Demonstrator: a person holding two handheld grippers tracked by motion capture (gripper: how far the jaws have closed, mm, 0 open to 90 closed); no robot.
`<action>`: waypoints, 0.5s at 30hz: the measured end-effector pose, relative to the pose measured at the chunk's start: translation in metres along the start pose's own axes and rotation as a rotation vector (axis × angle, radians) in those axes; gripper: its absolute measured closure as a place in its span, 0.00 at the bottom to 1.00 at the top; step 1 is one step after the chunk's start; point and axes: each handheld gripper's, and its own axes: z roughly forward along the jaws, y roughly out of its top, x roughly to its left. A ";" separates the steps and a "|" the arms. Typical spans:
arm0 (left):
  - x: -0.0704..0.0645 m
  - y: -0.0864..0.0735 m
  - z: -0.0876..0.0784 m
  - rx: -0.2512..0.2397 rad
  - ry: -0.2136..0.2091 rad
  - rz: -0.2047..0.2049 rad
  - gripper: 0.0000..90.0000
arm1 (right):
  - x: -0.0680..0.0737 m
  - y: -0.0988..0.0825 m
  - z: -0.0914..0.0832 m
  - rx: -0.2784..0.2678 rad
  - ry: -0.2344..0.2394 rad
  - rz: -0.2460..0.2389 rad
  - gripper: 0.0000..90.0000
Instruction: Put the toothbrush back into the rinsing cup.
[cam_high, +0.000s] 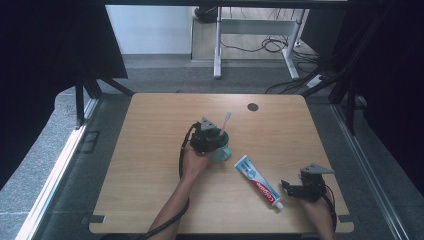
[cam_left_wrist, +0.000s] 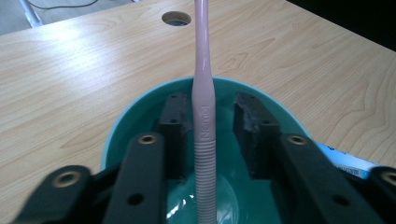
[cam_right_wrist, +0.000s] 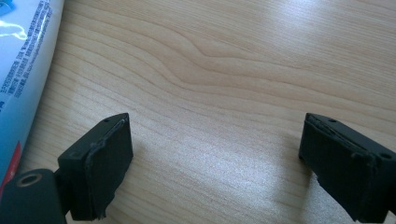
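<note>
A teal cup (cam_high: 223, 153) stands near the middle of the wooden table (cam_high: 150, 165). A pink toothbrush (cam_high: 225, 122) stands in it, head up and leaning to the right. My left gripper (cam_high: 217, 138) reaches into the cup from above. In the left gripper view its jaws flank the toothbrush handle (cam_left_wrist: 204, 116) inside the cup's rim (cam_left_wrist: 116, 133); the left pad sits close to the handle and a clear gap shows on the right, so the gripper (cam_left_wrist: 210, 105) is open. A blue and white toothpaste tube (cam_high: 257, 182) lies flat at the front right. My right gripper (cam_high: 285, 186) rests open beside its cap end.
A round cable hole (cam_high: 252, 107) is set in the table near its far edge. In the right gripper view the wide-open gripper (cam_right_wrist: 215, 140) hovers over bare wood, with the toothpaste tube (cam_right_wrist: 23, 70) along the left edge. Desk legs and cables stand on the floor beyond.
</note>
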 end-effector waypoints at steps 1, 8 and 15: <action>0.000 0.000 -0.001 0.000 0.003 0.004 0.67 | 0.000 0.000 0.000 0.000 0.000 0.001 0.10; -0.002 0.007 -0.006 -0.003 -0.004 0.015 0.50 | 0.000 0.000 0.000 -0.001 0.000 0.001 0.10; -0.008 0.014 -0.015 0.015 -0.002 0.047 0.28 | 0.000 0.000 0.000 0.000 0.000 0.002 0.10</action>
